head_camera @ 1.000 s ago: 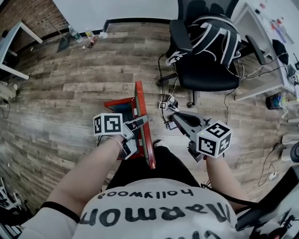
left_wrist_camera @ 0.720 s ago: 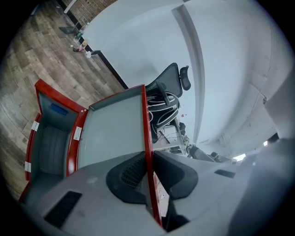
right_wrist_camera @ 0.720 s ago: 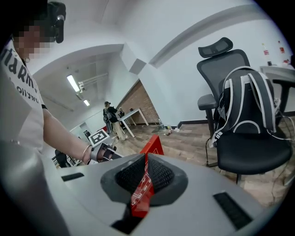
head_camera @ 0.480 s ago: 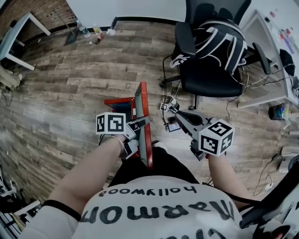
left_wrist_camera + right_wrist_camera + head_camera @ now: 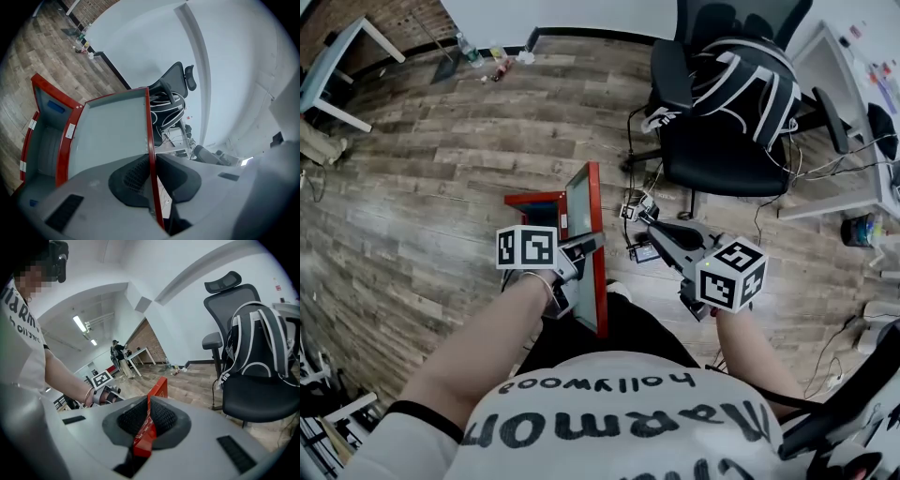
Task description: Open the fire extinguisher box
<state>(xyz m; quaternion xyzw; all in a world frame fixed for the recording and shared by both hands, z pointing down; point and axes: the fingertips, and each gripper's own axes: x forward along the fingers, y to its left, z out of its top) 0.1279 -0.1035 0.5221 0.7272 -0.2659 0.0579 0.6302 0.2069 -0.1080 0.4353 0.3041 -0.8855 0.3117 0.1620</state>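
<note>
Left gripper [image 5: 151, 161] is what I check first: its two black pads are clamped on the thin red free edge of the box door [image 5: 112, 136], about halfway up that edge. From the head view, the same gripper reaches in from the left side of the door, with its marker cube just left of the grip. The fire extinguisher box [image 5: 532, 201] stands upright on the wooden floor [image 5: 441, 187], directly in front of the person and just left of the door. It is already open. In the left gripper view I see the grey inside of the box to the left, and the glass-panelled door swung out from its hinge side toward me. The right gripper [image 5: 647, 218] hangs to the right of the door and clearly apart from it, pointing across toward it. In its own view the pads stand only a narrow slit apart. A red strip of the door shows through that slit, and I read nothing as pinched there. Beyond the right gripper, a black office chair [image 5: 712, 141] with a black-and-white backpack [image 5: 741, 75] on it stands near a desk.
</note>
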